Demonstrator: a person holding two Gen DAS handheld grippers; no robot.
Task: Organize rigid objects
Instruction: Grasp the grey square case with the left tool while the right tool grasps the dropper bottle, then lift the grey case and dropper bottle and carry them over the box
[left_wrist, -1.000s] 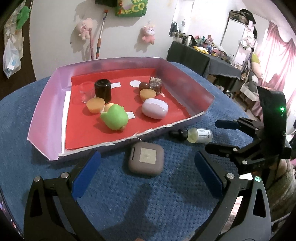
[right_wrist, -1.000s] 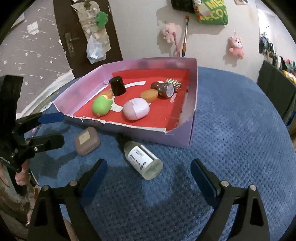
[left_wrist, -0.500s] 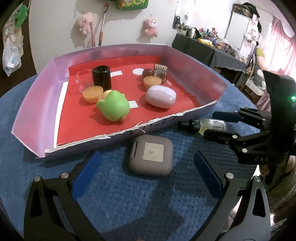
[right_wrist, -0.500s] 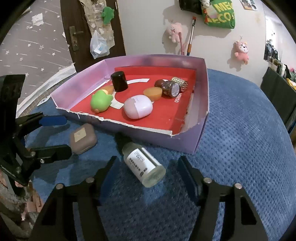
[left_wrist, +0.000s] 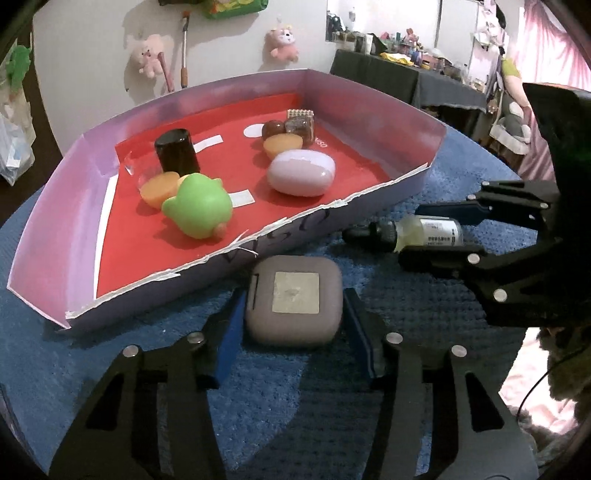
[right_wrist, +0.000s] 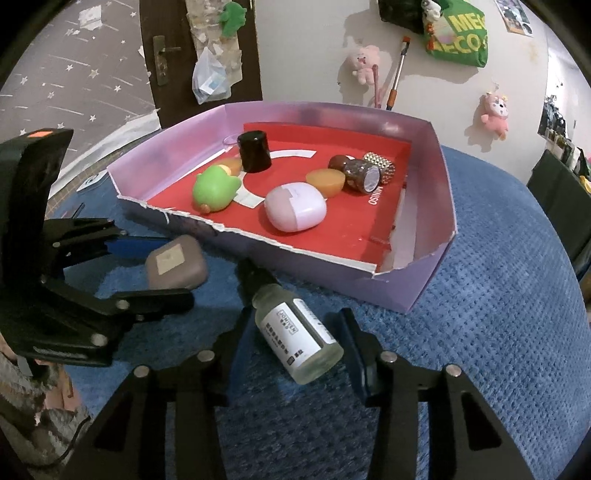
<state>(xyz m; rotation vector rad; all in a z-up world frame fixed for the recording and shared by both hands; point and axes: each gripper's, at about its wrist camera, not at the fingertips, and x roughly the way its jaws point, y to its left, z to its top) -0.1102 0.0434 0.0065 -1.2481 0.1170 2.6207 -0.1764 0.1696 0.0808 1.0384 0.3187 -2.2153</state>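
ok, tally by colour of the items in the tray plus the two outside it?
Tray:
Green: 1, toy
Orange: 2, cups
Black: 1, cap
Lilac: 1, case
Brown: 2, jars
Studded silver: 1, roll
Outside:
Taupe: 1, case
Clear: 1, bottle
Total: 10

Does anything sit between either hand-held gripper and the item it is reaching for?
No. The left hand-held gripper already brackets the brown case, and the right hand-held gripper brackets the clear bottle; nothing lies between.
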